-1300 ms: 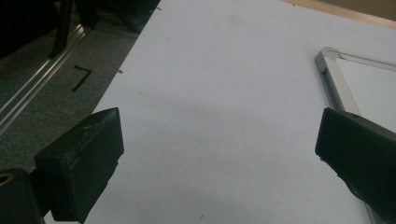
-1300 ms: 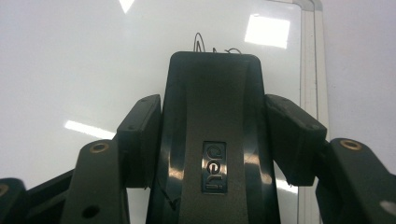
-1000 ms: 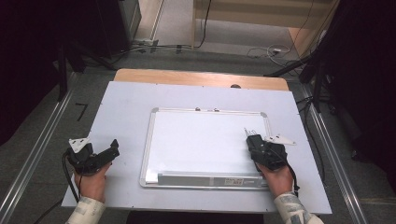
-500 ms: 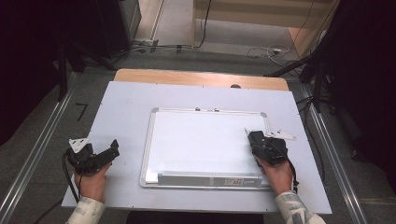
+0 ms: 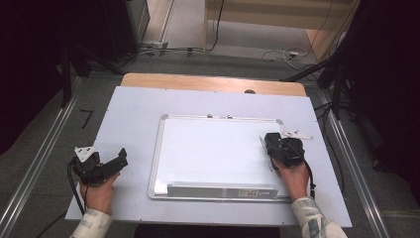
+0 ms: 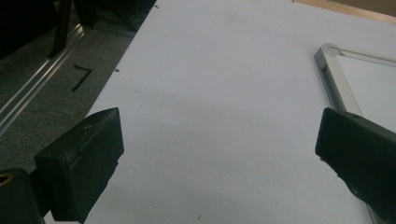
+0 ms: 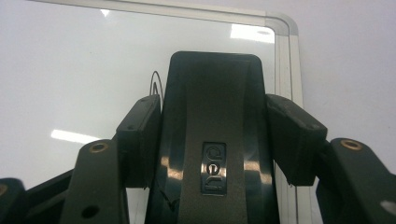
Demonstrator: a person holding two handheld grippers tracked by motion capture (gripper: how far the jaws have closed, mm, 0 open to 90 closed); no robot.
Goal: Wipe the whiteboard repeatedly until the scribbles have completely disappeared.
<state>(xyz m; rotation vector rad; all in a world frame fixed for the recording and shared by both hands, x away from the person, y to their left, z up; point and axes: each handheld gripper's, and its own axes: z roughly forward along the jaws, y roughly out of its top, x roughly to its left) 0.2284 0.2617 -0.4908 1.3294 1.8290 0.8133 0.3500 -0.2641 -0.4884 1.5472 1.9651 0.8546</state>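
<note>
Right tongs (image 7: 212, 140) clamped on a dark eraser (image 7: 215, 126), pressed flat on the whiteboard (image 5: 213, 148) near its right edge. Eraser is glossy black plastic with an embossed logo. Left tongs (image 6: 219, 140) wide apart, holding nothing, over the bare desk (image 5: 129, 114) left of the board.

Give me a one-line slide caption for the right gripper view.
Right gripper clamps a dark whiteboard eraser over the whiteboard, near its rounded corner.
</note>
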